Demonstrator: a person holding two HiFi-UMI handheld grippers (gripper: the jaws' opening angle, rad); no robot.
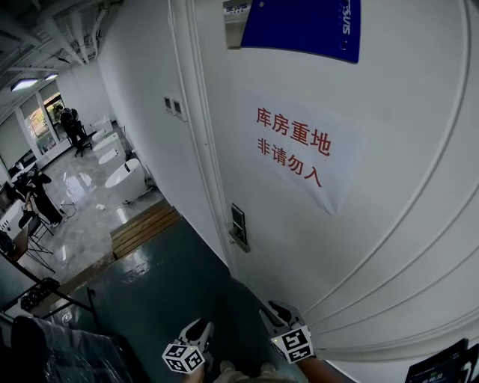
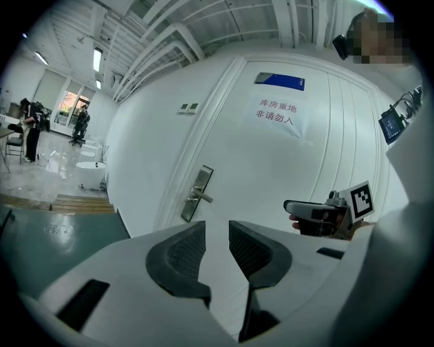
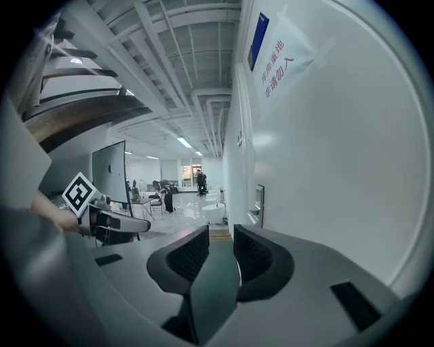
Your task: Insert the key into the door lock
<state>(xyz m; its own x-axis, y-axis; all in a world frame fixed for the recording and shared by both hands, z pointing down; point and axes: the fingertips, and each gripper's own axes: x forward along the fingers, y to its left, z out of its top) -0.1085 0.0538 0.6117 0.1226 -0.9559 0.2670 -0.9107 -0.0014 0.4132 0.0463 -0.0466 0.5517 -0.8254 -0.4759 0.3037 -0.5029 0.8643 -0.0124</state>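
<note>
White panelled door (image 1: 389, 224): shut, filling most of the head view. It carries the tall brushed-metal lock plate with lever handle (image 1: 238, 227) at its left edge.

Dark green floor (image 1: 165, 284): spreads below and left of the lock plate.

White paper sheet with red characters (image 1: 292, 146): taped to the door, above and right of the lock plate.

Blue rectangular plaque (image 1: 303, 22): fixed to the door, higher again above the lock plate.

Left gripper (image 2: 215, 234), pale body with dark ribbed pads: held low, well below the lock plate and clear of the door. The jaws stand a narrow gap apart with nothing between them.

Right gripper (image 3: 220, 237), same build: beside the left one, also well below the lock plate. Its gap is equally narrow and empty.

Lock plate, detail (image 2: 196, 193): the lever points right. The keyhole is too small to make out.

Key: not seen in any view, and neither gripper carries it. Judged small, light, stiff and smooth, so apt to twist or slip. It is best pinched flat across its head, blade left free and level with the lock plate.
</note>
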